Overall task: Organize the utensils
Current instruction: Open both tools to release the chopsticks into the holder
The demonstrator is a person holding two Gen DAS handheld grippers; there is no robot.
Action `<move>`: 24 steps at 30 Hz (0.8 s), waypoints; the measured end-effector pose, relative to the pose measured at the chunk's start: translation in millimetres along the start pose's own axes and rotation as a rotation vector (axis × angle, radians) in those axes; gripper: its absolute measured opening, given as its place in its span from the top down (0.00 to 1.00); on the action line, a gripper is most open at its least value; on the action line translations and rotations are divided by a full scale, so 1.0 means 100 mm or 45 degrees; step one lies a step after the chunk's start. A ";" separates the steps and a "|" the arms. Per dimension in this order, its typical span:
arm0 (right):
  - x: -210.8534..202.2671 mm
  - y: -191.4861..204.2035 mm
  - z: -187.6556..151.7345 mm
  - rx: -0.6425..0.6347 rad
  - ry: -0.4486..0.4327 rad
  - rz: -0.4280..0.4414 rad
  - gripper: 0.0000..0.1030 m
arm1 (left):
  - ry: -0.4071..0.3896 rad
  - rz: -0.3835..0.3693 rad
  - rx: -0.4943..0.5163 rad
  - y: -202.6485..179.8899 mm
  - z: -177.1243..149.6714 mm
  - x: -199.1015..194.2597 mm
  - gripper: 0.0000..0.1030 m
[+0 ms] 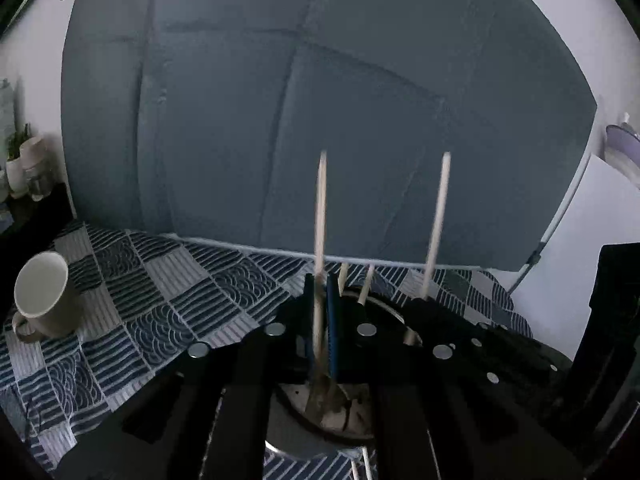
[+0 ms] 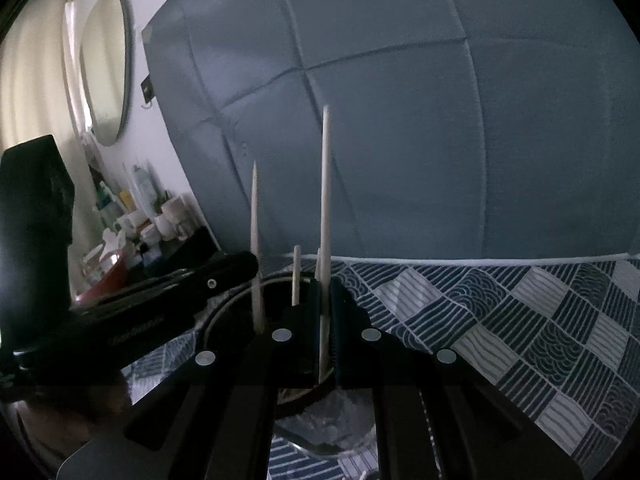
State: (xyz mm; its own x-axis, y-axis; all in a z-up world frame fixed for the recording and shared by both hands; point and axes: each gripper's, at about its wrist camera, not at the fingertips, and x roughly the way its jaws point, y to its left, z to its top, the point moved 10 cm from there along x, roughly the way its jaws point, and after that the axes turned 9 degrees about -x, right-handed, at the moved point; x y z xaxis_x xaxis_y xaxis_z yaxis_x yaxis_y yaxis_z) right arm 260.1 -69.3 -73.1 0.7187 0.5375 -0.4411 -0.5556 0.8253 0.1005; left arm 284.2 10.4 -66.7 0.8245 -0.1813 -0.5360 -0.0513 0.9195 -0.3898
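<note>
Left wrist view: a patchwork blue tablecloth [image 1: 152,304] meets a grey-blue backdrop [image 1: 320,100], with a mug [image 1: 42,294] far left. Each gripper [image 1: 320,312] [image 2: 326,320] pinches a chopstick [image 1: 320,220] [image 2: 325,208] over the round holder [image 2: 240,300]

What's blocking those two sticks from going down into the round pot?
Nothing visible. The left gripper holds one chopstick and the right gripper holds another chopstick, both over the round container. Two shorter chopsticks stand inside it, off to the side.
</note>
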 end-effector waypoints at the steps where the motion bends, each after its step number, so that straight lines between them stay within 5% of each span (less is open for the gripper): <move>1: -0.02 0.00 -0.02 -0.011 0.003 -0.009 0.93 | 0.002 -0.004 0.000 0.00 -0.02 -0.02 0.94; 10: -0.23 -0.07 0.01 -0.014 -0.002 -0.067 0.90 | -0.022 0.062 0.019 0.07 -0.03 -0.24 0.58; 12: -0.28 -0.12 0.04 -0.003 0.002 -0.094 0.70 | -0.031 0.088 0.017 0.11 0.01 -0.30 0.46; 17: -0.44 -0.29 0.16 0.051 -0.020 -0.155 0.48 | -0.038 0.150 0.017 0.23 0.12 -0.46 0.20; 21: -0.53 -0.42 0.22 0.071 -0.018 -0.213 0.18 | -0.018 0.188 -0.005 0.34 0.18 -0.49 0.06; 24: -0.57 -0.50 0.20 0.090 -0.002 -0.239 0.16 | 0.013 0.218 -0.042 0.46 0.18 -0.48 0.06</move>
State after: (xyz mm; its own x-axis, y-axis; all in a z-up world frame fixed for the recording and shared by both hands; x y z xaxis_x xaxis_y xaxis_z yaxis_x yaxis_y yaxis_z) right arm 255.8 -137.8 -35.4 0.8074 0.3736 -0.4567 -0.3812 0.9211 0.0795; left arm 252.7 67.5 -44.9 0.7964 -0.0265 -0.6042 -0.2093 0.9252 -0.3165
